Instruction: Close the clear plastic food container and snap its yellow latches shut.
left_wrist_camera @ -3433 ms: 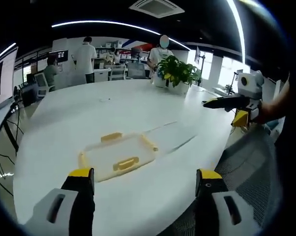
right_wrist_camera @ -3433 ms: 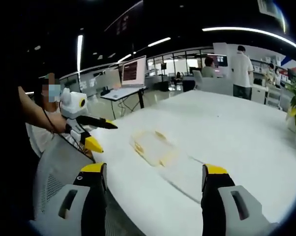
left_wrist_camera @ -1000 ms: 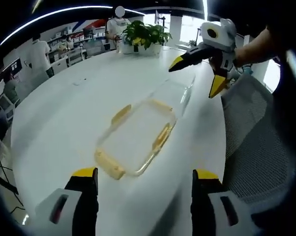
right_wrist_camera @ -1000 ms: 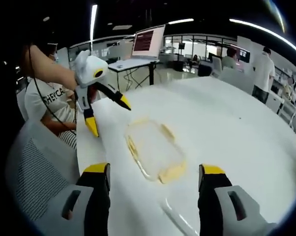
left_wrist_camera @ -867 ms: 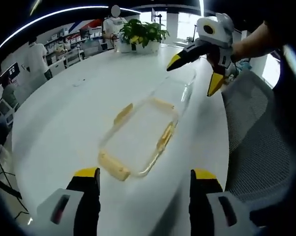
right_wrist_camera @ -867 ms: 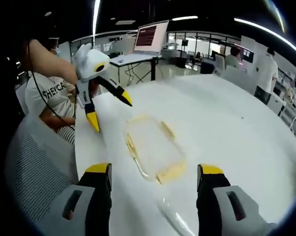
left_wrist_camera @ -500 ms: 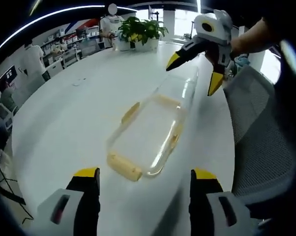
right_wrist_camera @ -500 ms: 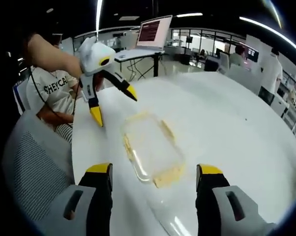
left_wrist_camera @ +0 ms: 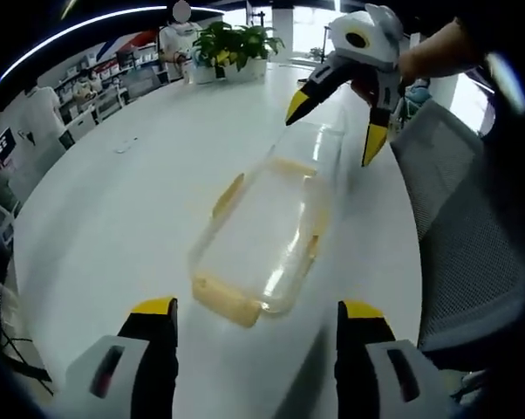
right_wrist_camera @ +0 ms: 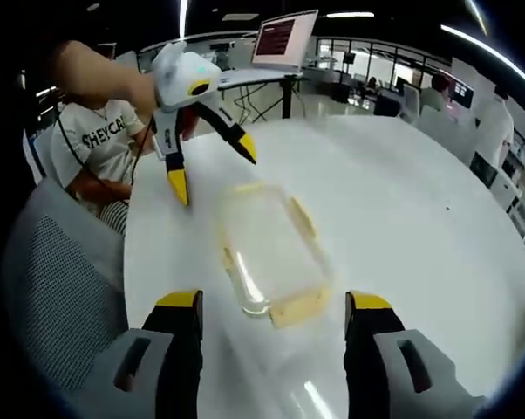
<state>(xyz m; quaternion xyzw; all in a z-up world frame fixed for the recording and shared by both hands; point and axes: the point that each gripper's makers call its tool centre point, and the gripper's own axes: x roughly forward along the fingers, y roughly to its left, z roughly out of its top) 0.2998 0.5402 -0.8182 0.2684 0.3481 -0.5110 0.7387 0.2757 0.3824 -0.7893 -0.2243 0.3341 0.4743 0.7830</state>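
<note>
The clear plastic container (left_wrist_camera: 261, 234) with yellow latches (left_wrist_camera: 228, 194) on its sides lies flat on the white table (left_wrist_camera: 114, 218), just ahead of my open left gripper (left_wrist_camera: 256, 310). A second clear piece (left_wrist_camera: 325, 144) lies at its far end; I cannot tell whether it is the lid or the base. My right gripper (left_wrist_camera: 332, 135) hangs open over that far end, holding nothing. In the right gripper view the container (right_wrist_camera: 271, 249) sits just beyond the open right gripper (right_wrist_camera: 273, 302), and the left gripper (right_wrist_camera: 214, 173) hovers open above its far end.
A potted plant (left_wrist_camera: 232, 44) stands at the table's far side. Grey mesh chairs (left_wrist_camera: 459, 201) (right_wrist_camera: 53, 288) press against the table edge. A seated person (right_wrist_camera: 101, 140) is behind the left gripper, and a laptop (right_wrist_camera: 284, 39) stands on a desk beyond.
Both grippers have dropped lower and come in over the container from its two ends, so it looks larger in both views. The container itself has stayed put; both grippers remain open.
</note>
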